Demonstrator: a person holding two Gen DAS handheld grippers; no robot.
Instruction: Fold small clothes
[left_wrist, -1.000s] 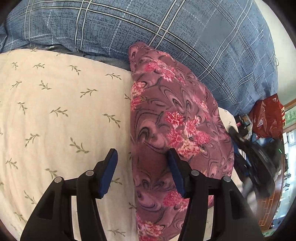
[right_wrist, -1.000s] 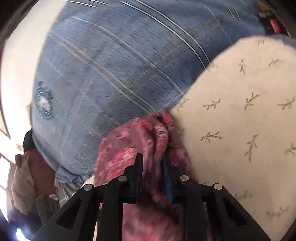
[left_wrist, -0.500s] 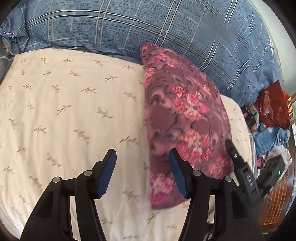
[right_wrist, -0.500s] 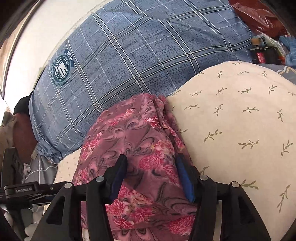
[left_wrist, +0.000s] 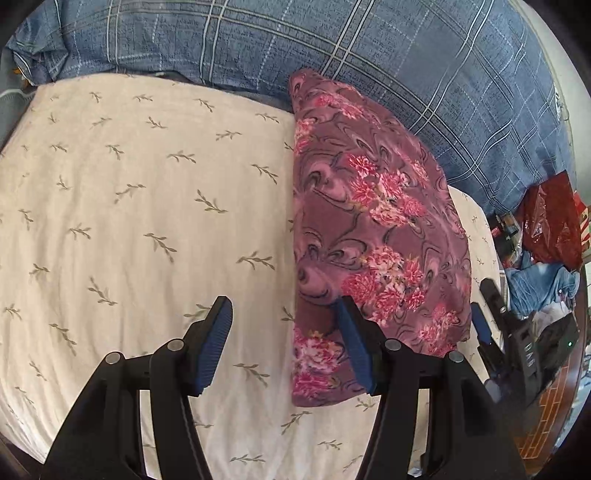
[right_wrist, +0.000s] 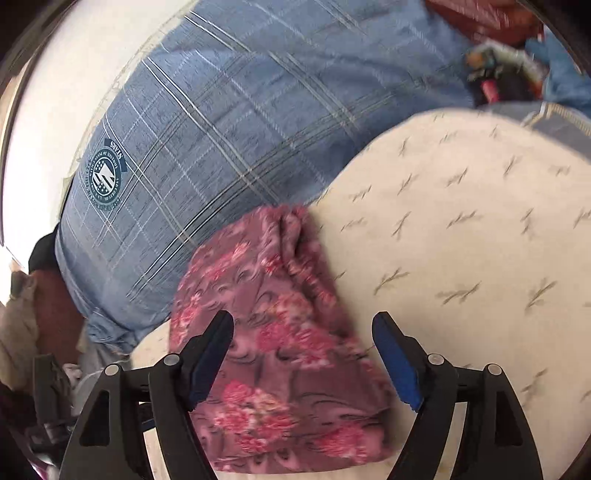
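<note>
A folded purple garment with pink flowers lies flat on the cream leaf-print sheet, its far end against the blue plaid pillow. My left gripper hovers open over the garment's left edge with nothing between its pads. At the right edge of the left wrist view, my right gripper shows beside the garment's near right corner. In the right wrist view the garment lies under my right gripper. Its jaws are opening, wide apart, and the pads do not press the cloth.
A big blue plaid pillow runs along the far side of the bed, below a white wall. Off the bed's right side are a red plastic bag and a heap of blue clothes.
My right gripper let go of the bunched fold it was pinching and spread its jaws wide while drawing back. The left gripper also drew back, and the garment now lies flat.
</note>
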